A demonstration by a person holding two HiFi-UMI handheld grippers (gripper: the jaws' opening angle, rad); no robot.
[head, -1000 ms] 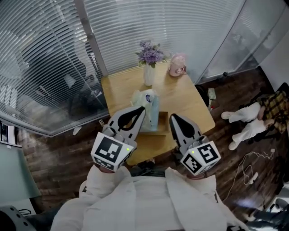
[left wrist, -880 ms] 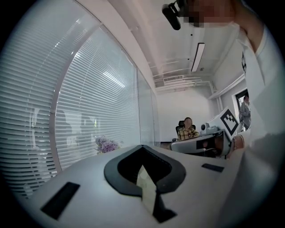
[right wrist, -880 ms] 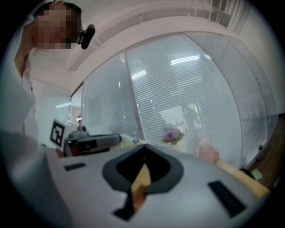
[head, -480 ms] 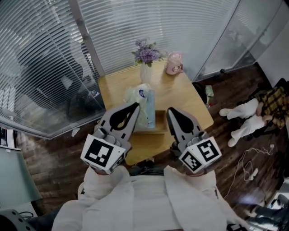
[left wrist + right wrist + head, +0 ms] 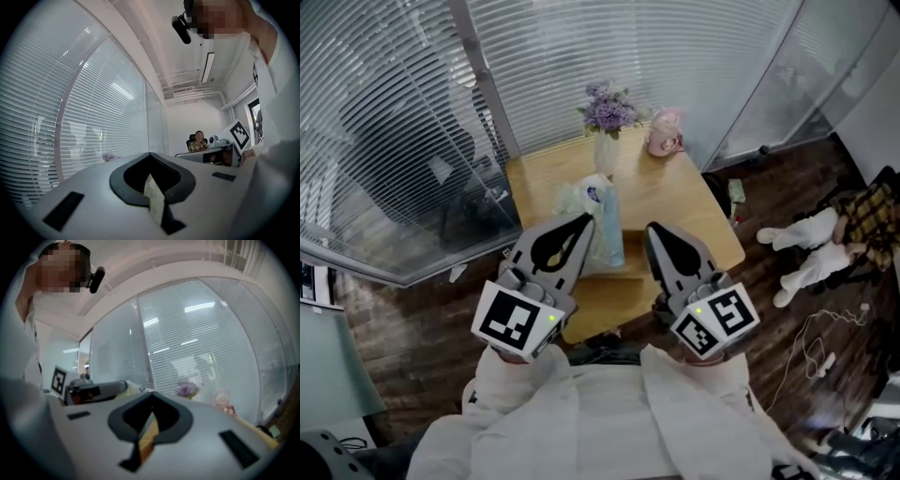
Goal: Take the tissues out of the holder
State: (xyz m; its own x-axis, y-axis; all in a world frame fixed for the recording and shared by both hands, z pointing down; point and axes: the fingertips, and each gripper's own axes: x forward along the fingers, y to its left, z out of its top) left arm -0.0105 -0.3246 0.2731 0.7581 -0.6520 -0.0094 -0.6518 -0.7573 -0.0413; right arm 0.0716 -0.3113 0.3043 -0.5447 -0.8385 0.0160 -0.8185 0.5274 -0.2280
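left gripper (image 5: pixel 583 219): raised in front of the person, jaws pressed together, nothing between them
right gripper (image 5: pixel 651 229): level with the left one, jaws also closed on nothing
tissues (image 5: pixel 598 208): pale soft pack standing upright in the holder, seen between the two gripper tips in the head view, no jaw on it
holder (image 5: pixel 622 268): wooden, near the table's front edge
table (image 5: pixel 680 202): small, wooden, beside the blinds
vase (image 5: pixel 603 153): purple flowers, at the far edge, small pink object (image 5: pixel 665 134) just right of it
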